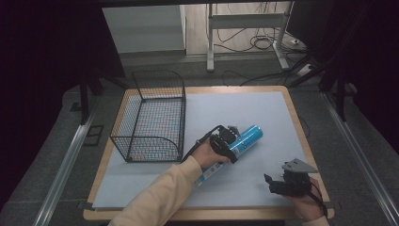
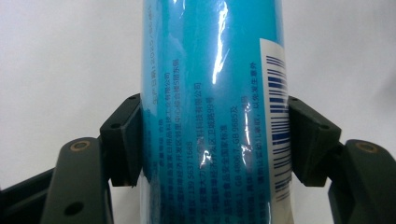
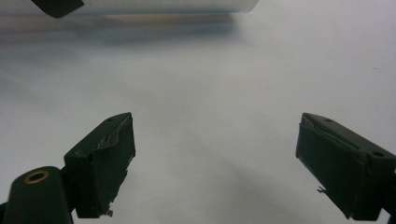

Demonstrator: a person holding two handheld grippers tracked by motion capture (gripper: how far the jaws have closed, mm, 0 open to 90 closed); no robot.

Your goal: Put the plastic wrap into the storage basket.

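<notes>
1 blue can (image 2: 210, 116), barcode and small Chinese print, in left tool (image 2: 212, 144).

A blue tube (image 2: 210, 112) runs up the middle of the frame from bottom edge to top, printed with small dark text and glossy with glare. A white barcode panel (image 2: 275, 121) sits along its right side. The left gripper (image 2: 212, 142) has its black jaws pressed against the tube's two sides, over a pale surface (image 2: 65, 56).
</notes>
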